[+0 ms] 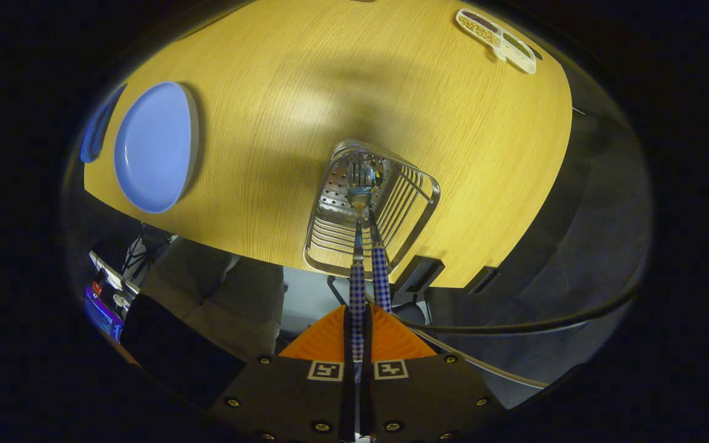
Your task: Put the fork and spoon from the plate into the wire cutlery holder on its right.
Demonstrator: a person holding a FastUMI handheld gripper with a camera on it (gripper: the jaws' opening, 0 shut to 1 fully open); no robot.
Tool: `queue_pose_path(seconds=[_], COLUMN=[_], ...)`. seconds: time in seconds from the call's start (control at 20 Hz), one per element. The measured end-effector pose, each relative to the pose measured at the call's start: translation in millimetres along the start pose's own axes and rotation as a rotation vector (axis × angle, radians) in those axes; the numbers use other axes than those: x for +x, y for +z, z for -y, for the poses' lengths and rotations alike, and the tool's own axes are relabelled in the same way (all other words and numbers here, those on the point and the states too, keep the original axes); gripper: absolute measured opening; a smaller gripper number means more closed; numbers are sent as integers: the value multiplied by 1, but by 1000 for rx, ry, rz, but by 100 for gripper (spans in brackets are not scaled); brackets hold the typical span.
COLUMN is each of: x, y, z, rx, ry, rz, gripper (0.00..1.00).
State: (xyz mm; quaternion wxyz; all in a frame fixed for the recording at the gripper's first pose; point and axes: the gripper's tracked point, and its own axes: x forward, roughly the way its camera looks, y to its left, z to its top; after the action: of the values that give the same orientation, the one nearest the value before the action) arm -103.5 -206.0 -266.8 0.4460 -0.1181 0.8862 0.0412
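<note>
Nearest, the jaws are clamped on one checked handle (357, 301), its head down inside the holder (372, 206); a second handle (380, 280) leans beside. Plate (156, 146) is bare. Placing seems nearly done; next, I think, the jaws part and lift straight

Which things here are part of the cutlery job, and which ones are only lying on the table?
Part of the job:
- claw, shut on one checked cutlery handle
- second checked handle, beside it
- wire cutlery holder, both utensil heads down inside it
- blue plate, left of the holder

Only lying about:
- divided white tray at the table's far side
- wooden table
</note>
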Motion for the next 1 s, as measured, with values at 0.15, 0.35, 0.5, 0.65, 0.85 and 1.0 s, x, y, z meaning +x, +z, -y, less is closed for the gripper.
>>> queue_pose_path(seconds=[0.15, 0.35, 0.5, 0.65, 0.85, 1.0], x=[2, 0, -5, -12, -33, -53], y=[9, 10, 11, 5, 3, 2], z=[0, -3, -3, -5, -14, -25], rx=[-4, 16, 24, 36, 77, 134], ry=[6, 11, 15, 23, 76, 99], rz=[-10, 20, 57, 94, 281, 526], gripper=[4, 11, 21, 48, 81, 98])
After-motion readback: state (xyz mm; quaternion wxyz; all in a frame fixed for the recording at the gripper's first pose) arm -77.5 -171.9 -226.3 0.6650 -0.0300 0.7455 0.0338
